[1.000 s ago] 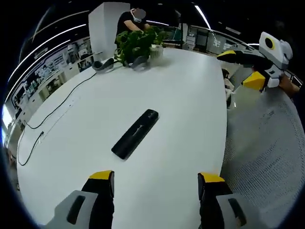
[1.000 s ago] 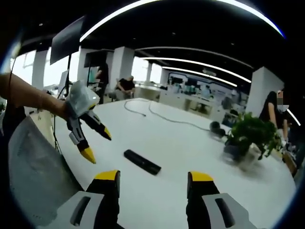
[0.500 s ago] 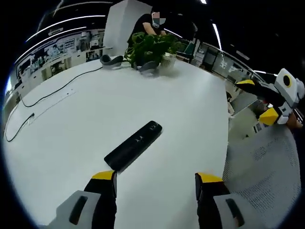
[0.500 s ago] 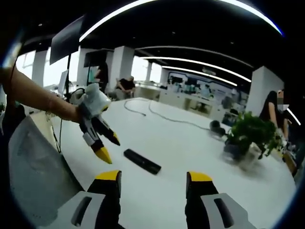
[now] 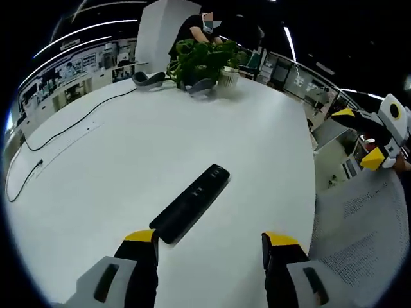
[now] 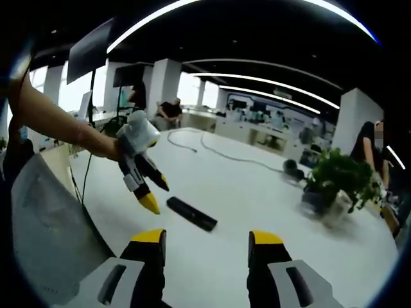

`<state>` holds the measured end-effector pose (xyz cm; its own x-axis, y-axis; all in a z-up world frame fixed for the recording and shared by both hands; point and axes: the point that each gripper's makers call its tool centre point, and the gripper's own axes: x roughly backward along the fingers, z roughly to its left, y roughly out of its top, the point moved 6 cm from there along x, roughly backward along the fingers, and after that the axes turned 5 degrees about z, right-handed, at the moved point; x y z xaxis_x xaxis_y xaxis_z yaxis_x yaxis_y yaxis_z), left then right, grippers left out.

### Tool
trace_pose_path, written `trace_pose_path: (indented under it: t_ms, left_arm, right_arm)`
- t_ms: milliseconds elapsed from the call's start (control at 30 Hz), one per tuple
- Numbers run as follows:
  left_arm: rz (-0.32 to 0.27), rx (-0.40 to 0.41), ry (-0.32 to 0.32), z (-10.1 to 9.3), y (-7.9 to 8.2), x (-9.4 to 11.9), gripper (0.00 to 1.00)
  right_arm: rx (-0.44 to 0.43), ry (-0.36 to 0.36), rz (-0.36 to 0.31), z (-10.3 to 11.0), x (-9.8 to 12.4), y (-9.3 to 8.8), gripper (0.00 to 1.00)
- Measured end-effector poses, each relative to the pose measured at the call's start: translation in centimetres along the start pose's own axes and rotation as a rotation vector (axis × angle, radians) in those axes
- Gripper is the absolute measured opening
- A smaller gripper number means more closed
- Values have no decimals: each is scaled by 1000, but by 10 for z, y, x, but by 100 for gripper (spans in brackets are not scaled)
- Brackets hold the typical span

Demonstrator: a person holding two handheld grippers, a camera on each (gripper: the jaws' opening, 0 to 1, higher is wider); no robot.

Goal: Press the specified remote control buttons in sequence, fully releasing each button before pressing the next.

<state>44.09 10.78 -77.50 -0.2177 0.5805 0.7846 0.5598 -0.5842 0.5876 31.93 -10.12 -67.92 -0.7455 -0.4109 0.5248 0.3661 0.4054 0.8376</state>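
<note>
A: Remote control (image 5: 191, 203)? Where is it?
B: Flat on the white table (image 5: 128, 160), long black bar, lying diagonal just past the left gripper (image 5: 209, 247) tips, nearer its left jaw. Nothing touches it. In the right gripper view the remote control (image 6: 191, 214) sits ahead of the right gripper (image 6: 207, 244), with the left gripper (image 6: 153, 192) hanging above the table just beside its near end.
A: Jaws?
B: Left gripper released, wide gap, nothing between. Right gripper also spread and empty, held off the table edge at the far right of the left gripper view (image 5: 366, 138).
A: Containers?
B: One white pot (image 5: 226, 82) at the far side of the table with a leafy green plant (image 5: 196, 58) in it, upright. Same plant (image 6: 340, 176) shows in the right gripper view.
A: Other stuff?
B: Black cable (image 5: 58, 138) running along the table, grey headphones-like item (image 5: 149, 79) near the plant, can't tell exactly. Mesh chair back (image 5: 359, 237) beside the table. A person's forearm (image 6: 51, 119) holds the left gripper.
</note>
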Motion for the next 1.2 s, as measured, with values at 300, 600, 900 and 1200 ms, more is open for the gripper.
trace_pose_path:
  t_ms: [300, 600, 900, 1200]
  left_arm:
    - [23, -12, -20, 5, 2, -12, 68]
    - [47, -20, -36, 10, 2, -23, 68]
    - [51, -17, -42, 18, 7, -34, 68]
    - [75, -35, -51, 26, 11, -45, 68]
  right_arm:
    - [-5, -2, 11, -1, -1, -2, 47]
    - [1, 0, 27, 0, -2, -3, 45]
    - [-4, -4, 37, -1, -2, -5, 43]
    - [-5, 4, 48, -1, -3, -7, 43]
